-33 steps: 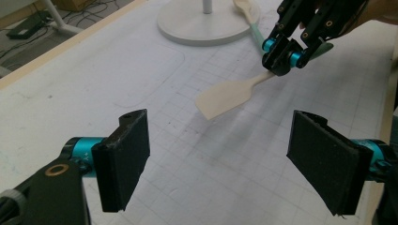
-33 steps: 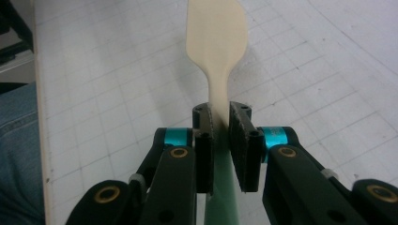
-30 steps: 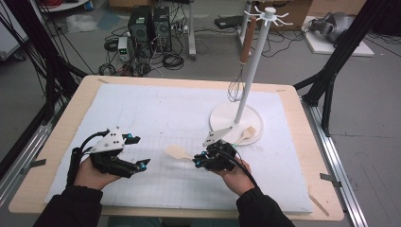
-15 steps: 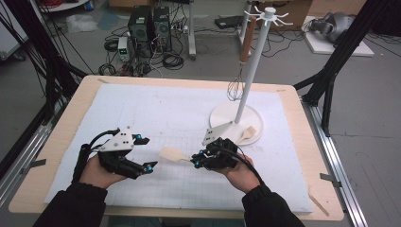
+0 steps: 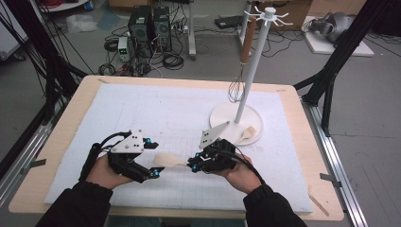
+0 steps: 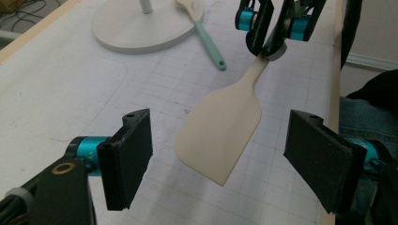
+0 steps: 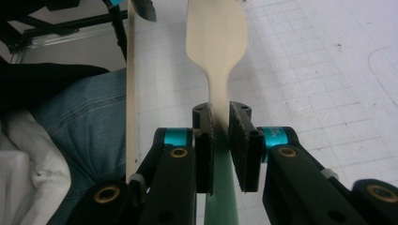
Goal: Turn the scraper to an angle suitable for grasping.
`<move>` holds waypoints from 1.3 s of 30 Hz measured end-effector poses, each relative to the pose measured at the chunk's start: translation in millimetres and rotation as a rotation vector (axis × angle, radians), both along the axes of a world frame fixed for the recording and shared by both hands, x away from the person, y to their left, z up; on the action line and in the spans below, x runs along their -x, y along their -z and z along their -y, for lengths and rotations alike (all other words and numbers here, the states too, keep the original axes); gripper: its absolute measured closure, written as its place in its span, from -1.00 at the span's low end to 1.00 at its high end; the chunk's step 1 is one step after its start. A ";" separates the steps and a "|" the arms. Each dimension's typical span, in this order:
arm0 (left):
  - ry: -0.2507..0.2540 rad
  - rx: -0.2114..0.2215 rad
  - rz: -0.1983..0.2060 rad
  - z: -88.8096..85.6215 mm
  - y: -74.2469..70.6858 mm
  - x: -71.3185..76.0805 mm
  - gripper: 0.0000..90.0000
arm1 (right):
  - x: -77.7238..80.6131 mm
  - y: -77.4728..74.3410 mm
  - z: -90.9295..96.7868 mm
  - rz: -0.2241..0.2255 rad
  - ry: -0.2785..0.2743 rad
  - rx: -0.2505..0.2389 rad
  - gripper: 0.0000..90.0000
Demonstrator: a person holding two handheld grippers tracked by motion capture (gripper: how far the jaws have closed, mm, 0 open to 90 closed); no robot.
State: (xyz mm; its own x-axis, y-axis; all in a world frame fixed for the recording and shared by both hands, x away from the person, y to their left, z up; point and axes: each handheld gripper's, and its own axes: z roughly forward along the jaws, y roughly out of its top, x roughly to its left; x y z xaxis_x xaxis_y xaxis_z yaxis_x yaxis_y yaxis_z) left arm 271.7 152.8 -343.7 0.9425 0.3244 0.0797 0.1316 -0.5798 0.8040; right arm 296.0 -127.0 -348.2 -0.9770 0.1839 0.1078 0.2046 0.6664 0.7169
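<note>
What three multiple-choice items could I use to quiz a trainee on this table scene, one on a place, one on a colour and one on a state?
1. Where does the cream flat-bladed spatula sit?
A. in the air between the two tongs
B. hung on the stand's hooks
C. flat on the floor

2. What colour is the handle of the second spatula leaning on the white round stand base?
A. red
B. teal green
C. black

3. How do the left tongs stand?
A. clamped on the blade
B. open, pads apart from the blade
C. shut on nothing

Answers: 1 A, the right tongs grip its neck and hold the blade out between the left tongs' pads. 2 B, the left gripper view shows a teal handle. 3 B, a gap shows on each side of the blade.
</note>
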 end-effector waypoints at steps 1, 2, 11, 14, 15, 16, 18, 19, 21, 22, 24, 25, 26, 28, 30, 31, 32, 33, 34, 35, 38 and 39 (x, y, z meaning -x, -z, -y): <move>0.006 0.001 -0.003 1.5 0.6 0.0 -0.47 | 0.0 -0.2 -0.2 0.001 -0.007 -0.003 0.79; 0.011 0.003 -0.006 3.1 1.1 0.2 -0.47 | 0.5 -1.2 -0.1 -0.002 -0.005 0.000 0.79; 0.068 -0.023 -0.024 13.0 3.4 0.9 -0.44 | 3.7 -7.7 -3.9 0.004 -0.054 0.004 0.79; 0.077 -0.025 -0.028 14.8 4.2 1.0 -0.43 | 4.8 -9.7 -4.7 0.005 -0.068 -0.001 0.79; 0.079 -0.027 -0.031 15.2 4.3 1.0 -0.42 | 5.6 -10.3 -5.0 0.005 -0.070 0.000 0.79; 0.082 -0.027 -0.034 15.7 4.6 1.0 -0.41 | 5.9 -10.6 -5.2 0.009 -0.073 0.003 0.79; 0.098 -0.034 -0.037 17.0 5.1 1.0 -0.37 | 6.8 -10.7 -6.0 0.007 -0.079 -0.001 0.79; 0.103 -0.034 -0.039 17.8 5.4 1.2 -0.35 | 7.1 -10.9 -6.0 0.006 -0.082 0.003 0.79; 0.117 -0.040 -0.044 19.1 6.1 1.2 -0.32 | 7.3 -10.5 -6.3 0.003 -0.086 0.000 0.79; 0.125 -0.042 -0.047 19.8 6.4 1.2 -0.28 | 7.2 -10.4 -6.4 0.007 -0.089 0.002 0.79; 0.136 -0.047 -0.052 21.1 7.3 1.5 -0.22 | 7.5 -10.4 -6.9 0.005 -0.099 0.002 0.79; 0.144 -0.056 -0.052 21.5 7.5 1.0 -0.20 | 7.7 -10.3 -7.2 0.003 -0.104 0.001 0.79; 0.147 -0.056 -0.055 21.8 7.9 1.1 -0.18 | 7.9 -10.5 -7.2 0.006 -0.106 0.003 0.79; 0.155 -0.059 -0.058 22.1 8.1 1.0 -0.12 | 8.5 -10.3 -7.4 0.006 -0.110 0.002 0.79; 0.157 -0.060 -0.059 22.7 8.4 1.2 -0.09 | 8.5 -10.4 -7.4 0.005 -0.113 0.003 0.79; 0.162 -0.064 -0.060 22.7 8.3 1.1 -0.08 | 8.7 -10.4 -7.5 0.006 -0.112 0.003 0.79; 0.161 -0.064 -0.060 22.8 8.4 1.2 -0.07 | 8.7 -10.3 -7.5 0.006 -0.115 0.003 0.79; 0.161 -0.064 -0.060 22.9 8.3 1.4 -0.06 | 9.1 -10.1 -7.7 0.004 -0.116 0.005 0.79; 0.163 -0.065 -0.061 22.9 8.1 1.6 -0.04 | 9.1 -9.9 -8.0 0.009 -0.118 0.004 0.79; 0.168 -0.068 -0.061 23.0 8.0 1.5 -0.01 | 9.2 -10.0 -8.2 0.007 -0.121 0.006 0.79; 0.176 -0.075 -0.062 23.5 8.1 2.1 0.04 | 9.8 -9.4 -9.7 0.003 -0.131 0.009 0.79; 0.179 -0.079 -0.062 23.6 8.1 2.2 0.05 | 9.7 -9.3 -9.9 0.007 -0.131 0.011 0.79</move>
State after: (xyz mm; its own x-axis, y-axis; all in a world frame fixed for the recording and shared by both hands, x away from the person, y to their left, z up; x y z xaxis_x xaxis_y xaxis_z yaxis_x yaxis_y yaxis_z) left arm 269.4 129.2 -351.8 0.9885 0.1464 0.0385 0.0685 -0.6593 0.7488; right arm 286.4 -117.2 -338.9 -0.9935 0.0561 0.0991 0.1101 0.6952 0.7103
